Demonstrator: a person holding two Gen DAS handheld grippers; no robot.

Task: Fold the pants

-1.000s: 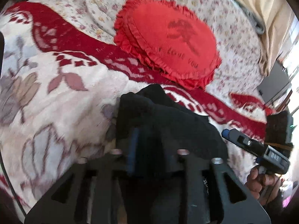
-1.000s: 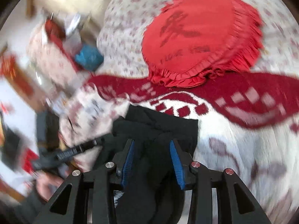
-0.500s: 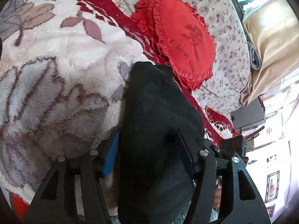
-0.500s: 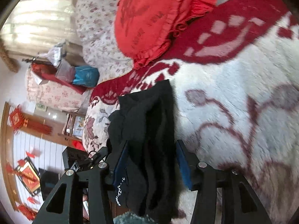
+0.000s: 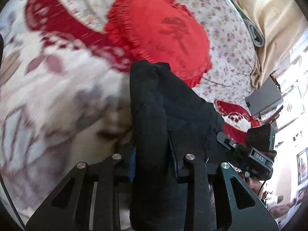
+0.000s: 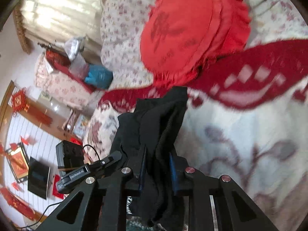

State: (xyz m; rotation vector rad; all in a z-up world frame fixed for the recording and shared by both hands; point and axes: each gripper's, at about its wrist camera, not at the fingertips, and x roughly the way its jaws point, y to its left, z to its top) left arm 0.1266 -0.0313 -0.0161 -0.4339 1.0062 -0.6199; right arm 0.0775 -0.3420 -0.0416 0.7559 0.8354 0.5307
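Left wrist view: the black pants lie bunched in a thick, soft bundle on the fuzzy flowered blanket, just below the round red frilly cushion. The left gripper has just been closing, and its fingers squeeze a fat roll of the cloth. The right gripper has also just been closing and pinches a ribbed edge. The pants look folded a few times already, maybe; a last fold and smoothing seem left.
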